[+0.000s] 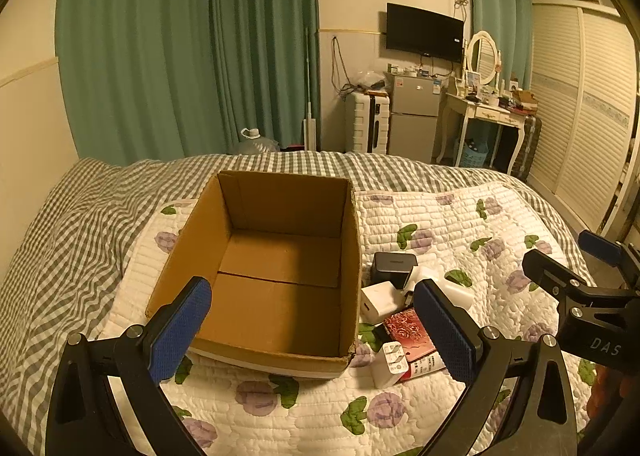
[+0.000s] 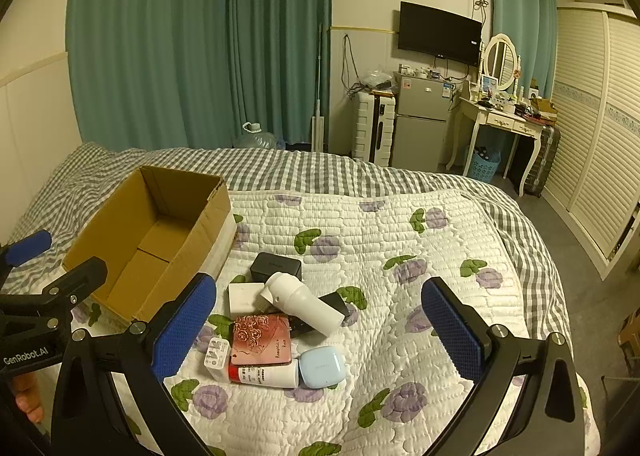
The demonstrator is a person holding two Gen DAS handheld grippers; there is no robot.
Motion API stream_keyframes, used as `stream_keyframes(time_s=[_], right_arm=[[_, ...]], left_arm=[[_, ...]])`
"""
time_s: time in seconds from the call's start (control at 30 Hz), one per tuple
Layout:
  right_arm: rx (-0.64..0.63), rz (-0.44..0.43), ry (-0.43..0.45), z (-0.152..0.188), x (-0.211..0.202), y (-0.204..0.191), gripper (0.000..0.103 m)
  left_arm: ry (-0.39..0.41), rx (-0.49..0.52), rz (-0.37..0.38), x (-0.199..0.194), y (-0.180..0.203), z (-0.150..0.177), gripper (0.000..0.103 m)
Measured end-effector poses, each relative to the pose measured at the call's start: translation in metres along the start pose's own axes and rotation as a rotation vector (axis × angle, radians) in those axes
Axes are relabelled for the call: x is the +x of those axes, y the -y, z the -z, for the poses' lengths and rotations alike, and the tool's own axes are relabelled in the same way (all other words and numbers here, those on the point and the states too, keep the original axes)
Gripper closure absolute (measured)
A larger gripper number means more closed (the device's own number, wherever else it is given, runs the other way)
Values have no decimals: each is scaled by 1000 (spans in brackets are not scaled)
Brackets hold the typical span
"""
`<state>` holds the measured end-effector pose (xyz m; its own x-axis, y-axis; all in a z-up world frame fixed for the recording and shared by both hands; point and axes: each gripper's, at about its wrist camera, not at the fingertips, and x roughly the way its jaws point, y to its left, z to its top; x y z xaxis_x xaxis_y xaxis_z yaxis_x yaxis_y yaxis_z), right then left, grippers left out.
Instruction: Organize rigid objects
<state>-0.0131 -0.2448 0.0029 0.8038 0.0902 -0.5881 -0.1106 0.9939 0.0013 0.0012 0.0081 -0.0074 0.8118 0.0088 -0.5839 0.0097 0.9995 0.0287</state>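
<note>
Left wrist view: left gripper (image 1: 312, 330) spread wide, nothing between the blue pads, hanging over the near edge of the open cardboard box (image 1: 276, 264). Box directly ahead of the fingers, bare inside as far as visible. To the right of the right-hand finger, just beside the box wall, a small heap: black case (image 1: 392, 268), white charger (image 1: 378, 300), red rose-pattern case (image 1: 408, 330), white plug adapter (image 1: 390, 362). Part of the heap hidden behind that finger.

Right wrist view: right gripper (image 2: 318, 330) also wide and holding nothing, pointed at the same heap on the flowered quilt (image 2: 400, 240). Between the fingers and a little ahead: white cylindrical device (image 2: 300, 302) lying across the top, red rose-pattern case under it, a tube (image 2: 266, 374) and a pale blue earbud case (image 2: 322, 368) nearest. Box ahead and to the left of the left-hand finger.

Judging from this, first pick not yet made. Best to start with a loose outer piece, probably the earbud case, or with the cylinder on top; pulling a lower piece likely scatters the rest. Good to close across flat sides, lift straight, carry left, release low inside the box.
</note>
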Motion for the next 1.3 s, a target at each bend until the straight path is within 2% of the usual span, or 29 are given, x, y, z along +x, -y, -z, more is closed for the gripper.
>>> stream_keyframes(time_s=[0.37, 1.3], right_arm=[[13, -8, -3, -2, 0, 2, 0], [1, -9, -10, 1, 2, 1, 0]], left_arm=[[-2, 5, -28, 2, 0, -1, 0], [3, 5, -22, -2, 0, 1, 0]])
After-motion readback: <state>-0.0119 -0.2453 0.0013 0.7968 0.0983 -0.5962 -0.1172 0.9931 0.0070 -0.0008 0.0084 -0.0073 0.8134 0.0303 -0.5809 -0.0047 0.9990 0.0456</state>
